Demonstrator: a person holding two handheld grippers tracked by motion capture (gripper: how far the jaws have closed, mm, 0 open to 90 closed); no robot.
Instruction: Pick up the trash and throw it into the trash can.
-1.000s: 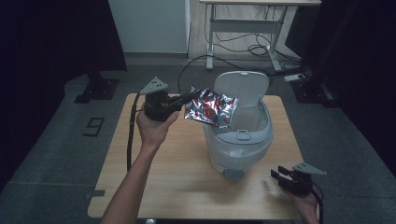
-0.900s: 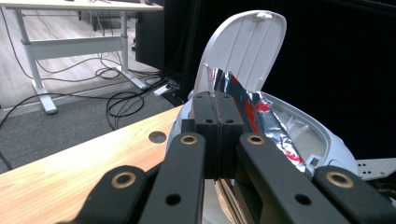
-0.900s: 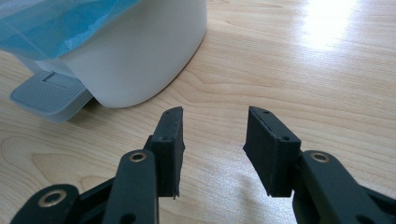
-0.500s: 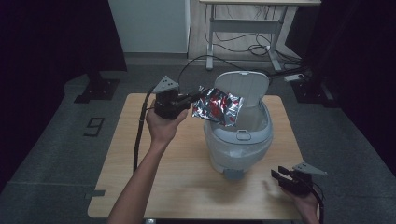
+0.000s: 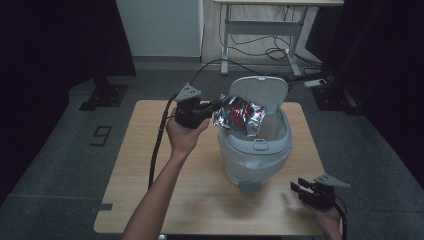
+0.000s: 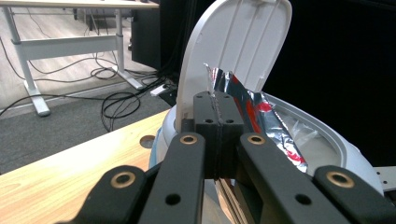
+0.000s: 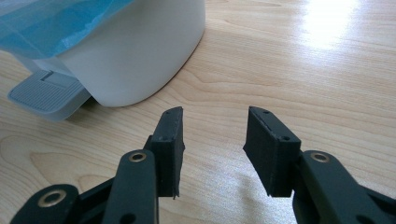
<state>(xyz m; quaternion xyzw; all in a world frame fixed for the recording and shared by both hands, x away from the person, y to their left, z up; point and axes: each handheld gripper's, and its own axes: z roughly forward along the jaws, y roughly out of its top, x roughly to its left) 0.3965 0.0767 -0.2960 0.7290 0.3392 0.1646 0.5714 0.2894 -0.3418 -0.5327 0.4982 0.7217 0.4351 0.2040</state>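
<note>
In the high view a white figure 9 (image 5: 102, 135) is marked on the dark floor at the left of the frame, off the table's left edge; no print on the wrapper can be read. Just left of centre, the left gripper (image 5: 216, 106) is clenched on one edge of a crumpled silver foil wrapper with red patches (image 5: 240, 115), which hangs over the open mouth of the pale grey pedal bin with a raised white lid (image 5: 256, 145) at the middle of the light wooden table (image 5: 135, 170). In the left gripper view the jaws meet on the foil (image 6: 254, 112), and they hide its lower part; the bin's inside is hard to make out. At the lower right of the high view the right gripper (image 5: 296, 189) is released, its jaws apart and holding nothing, hovering above bare wood near the bin's foot pedal (image 7: 46, 93).
</note>
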